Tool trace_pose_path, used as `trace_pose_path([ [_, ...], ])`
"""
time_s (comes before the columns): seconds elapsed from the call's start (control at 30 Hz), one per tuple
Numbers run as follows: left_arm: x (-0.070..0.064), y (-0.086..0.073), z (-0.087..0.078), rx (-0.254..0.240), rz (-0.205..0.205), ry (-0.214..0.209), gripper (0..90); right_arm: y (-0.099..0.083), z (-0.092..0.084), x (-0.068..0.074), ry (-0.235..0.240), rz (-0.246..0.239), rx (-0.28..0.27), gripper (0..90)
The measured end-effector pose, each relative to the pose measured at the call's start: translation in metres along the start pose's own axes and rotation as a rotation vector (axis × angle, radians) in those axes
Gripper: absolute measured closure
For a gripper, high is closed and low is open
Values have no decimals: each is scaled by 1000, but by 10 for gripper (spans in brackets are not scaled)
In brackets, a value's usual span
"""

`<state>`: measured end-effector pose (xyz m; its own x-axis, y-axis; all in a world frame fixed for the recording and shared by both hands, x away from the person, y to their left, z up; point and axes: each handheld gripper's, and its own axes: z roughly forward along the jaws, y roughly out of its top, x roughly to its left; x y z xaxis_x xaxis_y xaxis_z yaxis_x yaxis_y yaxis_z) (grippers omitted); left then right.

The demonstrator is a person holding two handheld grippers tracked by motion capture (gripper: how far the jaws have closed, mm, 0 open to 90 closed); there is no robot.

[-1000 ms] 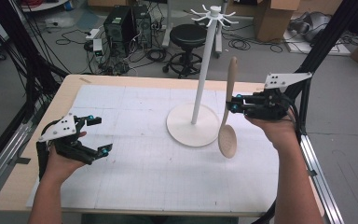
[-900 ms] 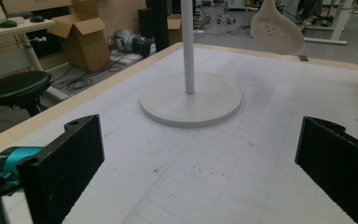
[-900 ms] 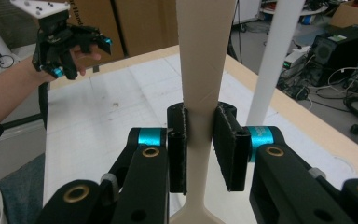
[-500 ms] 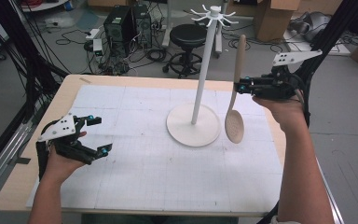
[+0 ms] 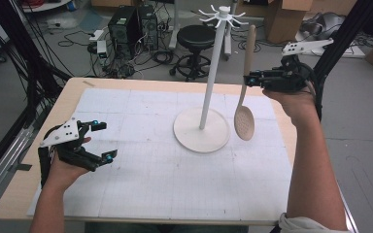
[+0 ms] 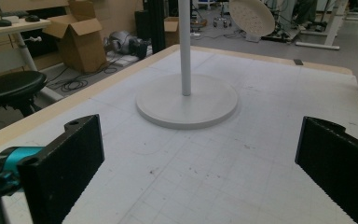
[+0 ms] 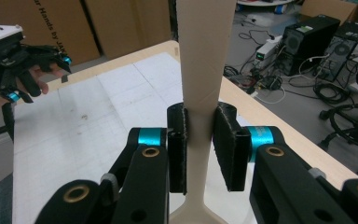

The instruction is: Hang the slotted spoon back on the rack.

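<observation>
Right gripper: clamped on the narrow neck of the handle of a wooden slotted spoon, both pads pressed to its sides in the right gripper view.
Spoon: held upright in the air, bowl down, handle up, just beside the pole of the white hook stand and above the rim of its round base.
Left gripper: 2 jaws spread wide, nothing between them, low over the gridded mat at the table's left.
Stand: on the mat, hooks at the top.
</observation>
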<state>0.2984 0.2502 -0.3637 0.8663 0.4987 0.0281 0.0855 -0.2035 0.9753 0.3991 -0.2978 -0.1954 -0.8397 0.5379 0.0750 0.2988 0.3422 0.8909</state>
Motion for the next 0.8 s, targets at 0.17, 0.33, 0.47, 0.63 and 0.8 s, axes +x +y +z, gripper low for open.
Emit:
trace_pose_path([
  [0.17,0,0,0,4,0,4,17,9,0,-4,-9,-4,9,755],
  [0.33,1,0,0,1,-2,0,17,12,2,-8,-16,9,14,755],
  [0.47,1,0,0,8,-1,2,17,12,4,-9,-16,10,23,755],
  [0.63,0,-1,1,12,-1,0,17,14,9,-7,-4,-1,34,755],
  [0.8,0,-1,0,12,-1,2,17,19,16,-1,9,-24,42,755],
])
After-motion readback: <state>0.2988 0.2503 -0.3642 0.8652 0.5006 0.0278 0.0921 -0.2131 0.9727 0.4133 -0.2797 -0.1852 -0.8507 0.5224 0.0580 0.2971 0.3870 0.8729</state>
